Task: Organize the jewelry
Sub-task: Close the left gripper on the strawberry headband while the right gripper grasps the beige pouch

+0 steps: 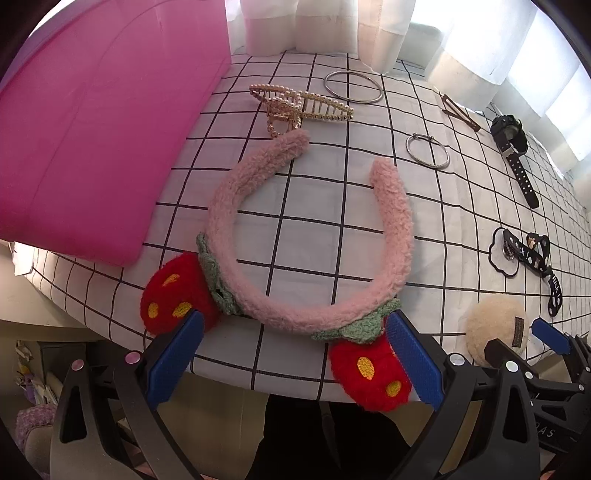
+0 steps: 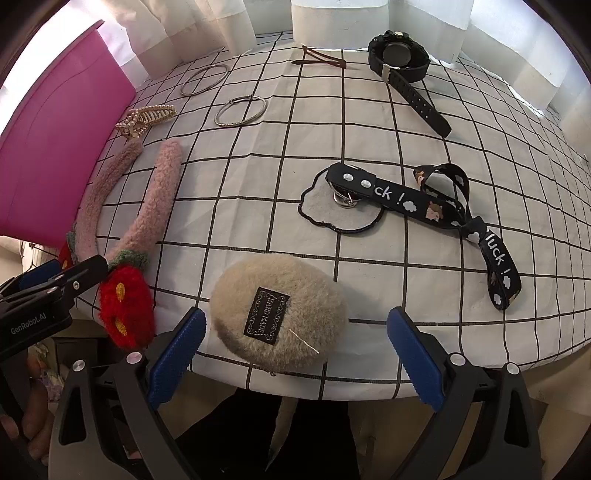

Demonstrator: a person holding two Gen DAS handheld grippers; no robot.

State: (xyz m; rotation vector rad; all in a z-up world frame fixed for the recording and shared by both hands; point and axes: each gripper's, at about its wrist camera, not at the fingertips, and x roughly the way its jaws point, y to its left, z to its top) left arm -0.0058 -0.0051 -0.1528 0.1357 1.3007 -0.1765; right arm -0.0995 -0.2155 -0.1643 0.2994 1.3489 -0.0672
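A pink fuzzy headband [image 1: 236,206] with two red strawberries lies near the table's front edge; it also shows in the right wrist view [image 2: 159,192]. My left gripper [image 1: 295,354] is open, its blue fingers [image 1: 177,354] on either side of the band's strawberry end. My right gripper [image 2: 295,354] is open around a beige furry clip [image 2: 280,306] at the front edge. Farther back lie a pearl claw clip [image 1: 299,105], two silver bangles [image 1: 352,86] [image 1: 428,151], a brown hair clip [image 2: 321,59], a black watch [image 2: 402,66] and a black printed lanyard [image 2: 424,199].
A pink box [image 1: 92,129] stands at the left on the grid-patterned tablecloth [image 1: 314,229]. White curtains [image 2: 369,18] hang behind the table. The left gripper's body also shows at the left of the right wrist view [image 2: 40,295].
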